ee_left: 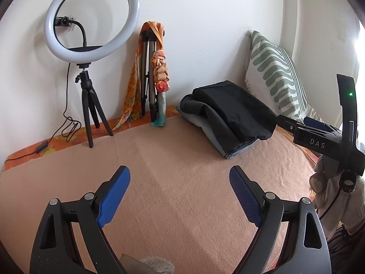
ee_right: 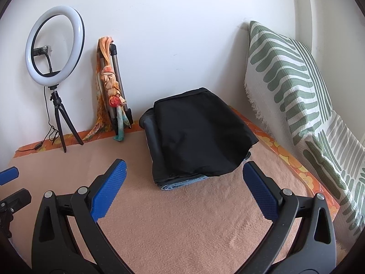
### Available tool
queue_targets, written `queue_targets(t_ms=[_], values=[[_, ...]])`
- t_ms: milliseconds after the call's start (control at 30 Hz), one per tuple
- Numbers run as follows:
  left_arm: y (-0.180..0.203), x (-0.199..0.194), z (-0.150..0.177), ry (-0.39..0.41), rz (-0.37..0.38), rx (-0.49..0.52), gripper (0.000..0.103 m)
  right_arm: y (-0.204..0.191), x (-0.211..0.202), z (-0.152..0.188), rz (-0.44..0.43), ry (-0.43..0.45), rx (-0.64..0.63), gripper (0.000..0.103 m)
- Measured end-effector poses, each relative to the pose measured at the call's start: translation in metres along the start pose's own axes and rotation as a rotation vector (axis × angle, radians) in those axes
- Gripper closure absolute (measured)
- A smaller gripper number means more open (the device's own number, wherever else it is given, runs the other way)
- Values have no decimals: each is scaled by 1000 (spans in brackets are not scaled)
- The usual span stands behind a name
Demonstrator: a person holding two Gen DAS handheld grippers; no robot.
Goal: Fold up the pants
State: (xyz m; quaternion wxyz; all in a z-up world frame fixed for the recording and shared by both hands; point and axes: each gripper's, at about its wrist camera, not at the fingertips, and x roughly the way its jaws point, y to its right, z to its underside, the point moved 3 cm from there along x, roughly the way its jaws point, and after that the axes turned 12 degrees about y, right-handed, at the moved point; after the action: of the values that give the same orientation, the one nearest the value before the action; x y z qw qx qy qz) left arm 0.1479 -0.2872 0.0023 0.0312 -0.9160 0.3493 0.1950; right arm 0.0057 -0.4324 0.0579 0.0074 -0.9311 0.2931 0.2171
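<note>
— Both jaws first, nearest the lens: the left gripper [ee_left: 180, 175] is spread wide with nothing between its blue pads, hovering over bare blanket [ee_left: 182, 159].

— And the right gripper [ee_right: 183, 171]?

— Also gaping and empty, its tips just short of the pile [ee_right: 196, 137]. That pile is the landmark: black pants [ee_right: 200, 132] on top, something grey and a blue layer beneath, sitting on the blanket. The pillow [ee_right: 292, 86] stands just right of the pile, the ring light [ee_right: 54, 45] well to its left, by the wall.

— The pile looks folded already. So what now?

— My guess: either it's finished, or the top piece gets lifted off for folding. If so, pinch only the black layer at its near hem, one corner per gripper, so the lower layers stay put. Lift evenly and lay it flat on the open blanket left of the pile.
</note>
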Motion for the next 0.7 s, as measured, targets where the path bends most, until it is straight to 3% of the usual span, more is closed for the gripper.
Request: queue_targets(t_ms=[700], values=[[1,3,3,-11,-16,13,14,-7,1,2,-20,-6,3,0]])
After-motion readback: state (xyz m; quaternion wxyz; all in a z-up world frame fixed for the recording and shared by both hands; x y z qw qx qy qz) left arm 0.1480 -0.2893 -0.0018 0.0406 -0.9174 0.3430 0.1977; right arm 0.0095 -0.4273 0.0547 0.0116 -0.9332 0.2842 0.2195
